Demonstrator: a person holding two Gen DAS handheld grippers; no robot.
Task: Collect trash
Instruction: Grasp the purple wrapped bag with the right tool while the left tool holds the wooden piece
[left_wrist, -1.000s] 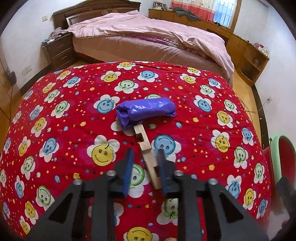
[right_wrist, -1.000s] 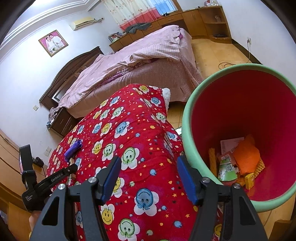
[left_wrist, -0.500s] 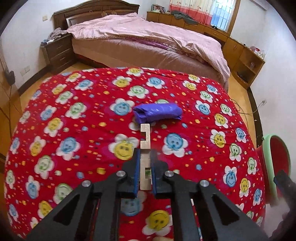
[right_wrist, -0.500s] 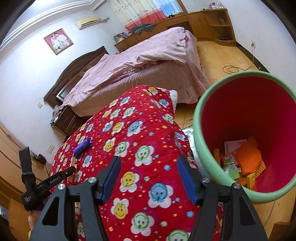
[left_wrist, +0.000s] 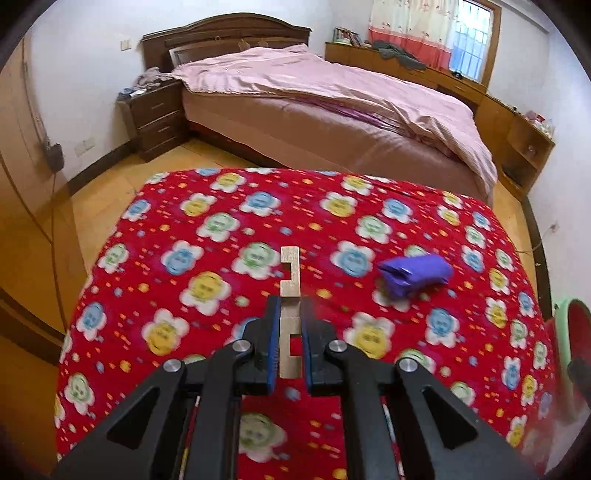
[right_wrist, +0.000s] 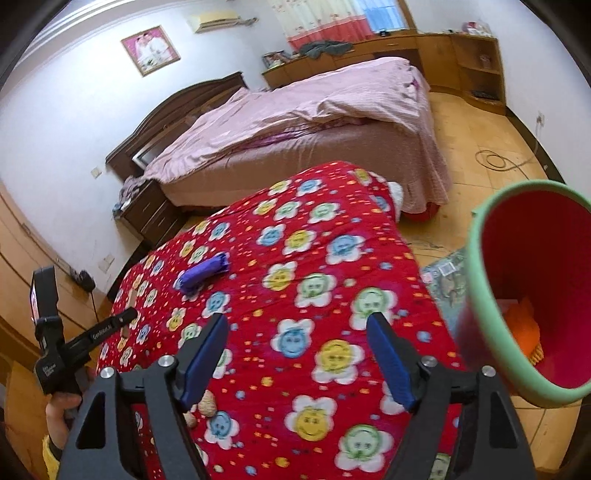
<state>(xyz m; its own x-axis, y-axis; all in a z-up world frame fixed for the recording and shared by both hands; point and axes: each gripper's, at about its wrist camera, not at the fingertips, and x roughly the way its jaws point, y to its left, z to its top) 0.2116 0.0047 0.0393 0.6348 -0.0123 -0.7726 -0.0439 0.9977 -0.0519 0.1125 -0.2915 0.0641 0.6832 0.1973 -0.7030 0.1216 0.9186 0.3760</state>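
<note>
Left claw clamps the wood piece.
Right claw, just widened, empty; bin at 3 o'clock.

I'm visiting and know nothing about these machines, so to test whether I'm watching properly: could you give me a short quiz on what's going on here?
1. True or false: the left tongs are clamped on the notched wooden piece.
2. Where does the purple wrapper lie? A) in the bin, B) on the red flowered quilt, C) on the pink bed.
3. Fill in: the right tongs are ____ with nothing between them, beside the green-rimmed red bin.

Key: 1 true; 2 B; 3 open.
</note>
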